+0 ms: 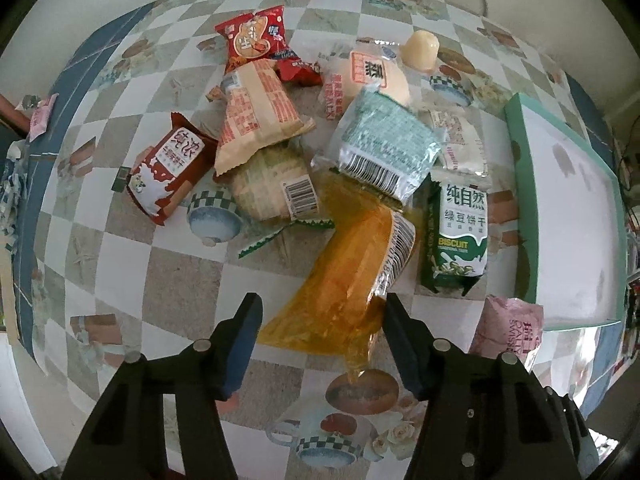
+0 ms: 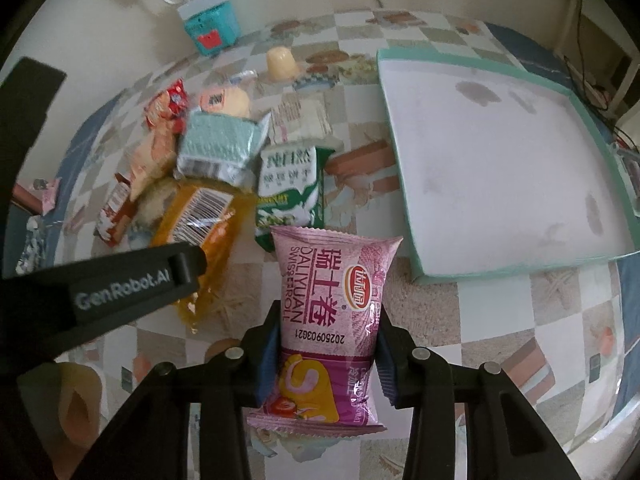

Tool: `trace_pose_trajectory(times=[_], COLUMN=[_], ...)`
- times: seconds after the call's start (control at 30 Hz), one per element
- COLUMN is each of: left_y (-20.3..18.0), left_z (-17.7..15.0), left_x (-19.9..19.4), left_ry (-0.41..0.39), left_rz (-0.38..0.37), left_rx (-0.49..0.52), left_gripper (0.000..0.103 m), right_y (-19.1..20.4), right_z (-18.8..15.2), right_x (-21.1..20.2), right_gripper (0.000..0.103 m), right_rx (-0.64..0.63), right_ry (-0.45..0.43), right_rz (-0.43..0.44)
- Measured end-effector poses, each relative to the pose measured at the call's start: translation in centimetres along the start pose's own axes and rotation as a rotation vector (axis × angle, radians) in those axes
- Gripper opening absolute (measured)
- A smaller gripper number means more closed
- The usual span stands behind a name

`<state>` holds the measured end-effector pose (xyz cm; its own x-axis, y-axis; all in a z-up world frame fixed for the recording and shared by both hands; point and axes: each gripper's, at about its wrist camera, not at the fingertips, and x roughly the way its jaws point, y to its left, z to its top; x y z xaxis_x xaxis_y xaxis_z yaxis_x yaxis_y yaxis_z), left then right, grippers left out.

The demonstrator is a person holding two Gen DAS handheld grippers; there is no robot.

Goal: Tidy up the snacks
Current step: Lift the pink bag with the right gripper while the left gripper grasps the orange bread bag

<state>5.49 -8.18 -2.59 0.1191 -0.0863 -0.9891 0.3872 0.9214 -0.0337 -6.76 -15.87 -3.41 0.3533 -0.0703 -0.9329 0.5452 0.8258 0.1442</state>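
A pile of snack packets lies on the checkered tablecloth. My left gripper (image 1: 322, 316) is open, its fingers on either side of the near end of an orange translucent packet (image 1: 352, 264), also seen in the right wrist view (image 2: 200, 220). My right gripper (image 2: 326, 340) is shut on a pink Swiss roll packet (image 2: 332, 312), held above the table; it also shows in the left wrist view (image 1: 508, 328). A green biscuit packet (image 1: 460, 232) lies next to the orange one. A teal-rimmed white tray (image 2: 500, 160) sits to the right and holds no snacks.
Other packets lie in the pile: brown-red (image 1: 168, 168), tan (image 1: 260, 116), red (image 1: 256, 40), pale green (image 1: 384, 144). A jelly cup (image 1: 422, 50) stands behind them. A teal box (image 2: 210, 24) with a cable stands by the wall. The left gripper's arm (image 2: 120, 288) crosses the right wrist view.
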Motion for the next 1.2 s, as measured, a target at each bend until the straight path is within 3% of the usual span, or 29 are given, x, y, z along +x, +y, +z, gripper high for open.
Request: trace_pose_trajectory(times=[0.4, 0.67, 1.2], left_y=[1.8, 2.2, 2.7], left_z=[-0.7, -2.0, -1.4], left_x=[-4.5, -5.5, -7.3], left_ry=[-0.051, -0.082, -0.172], left_rz=[-0.041, -0.059, -0.138], left_rx=[-0.014, -0.019, -0.088], left_gripper=[0.056, 0.055, 0.054], right_y=[-0.8, -1.3, -2.1], right_z=[0.6, 0.6, 0.9], right_x=[-1.1, -2.1, -4.0], right_gripper=[0.043, 0.043, 0.043], right_rx=[0.038, 0.055, 0.096], right_ry=[-0.050, -0.069, -0.121], right_rz=[0.044, 0.070, 0.119])
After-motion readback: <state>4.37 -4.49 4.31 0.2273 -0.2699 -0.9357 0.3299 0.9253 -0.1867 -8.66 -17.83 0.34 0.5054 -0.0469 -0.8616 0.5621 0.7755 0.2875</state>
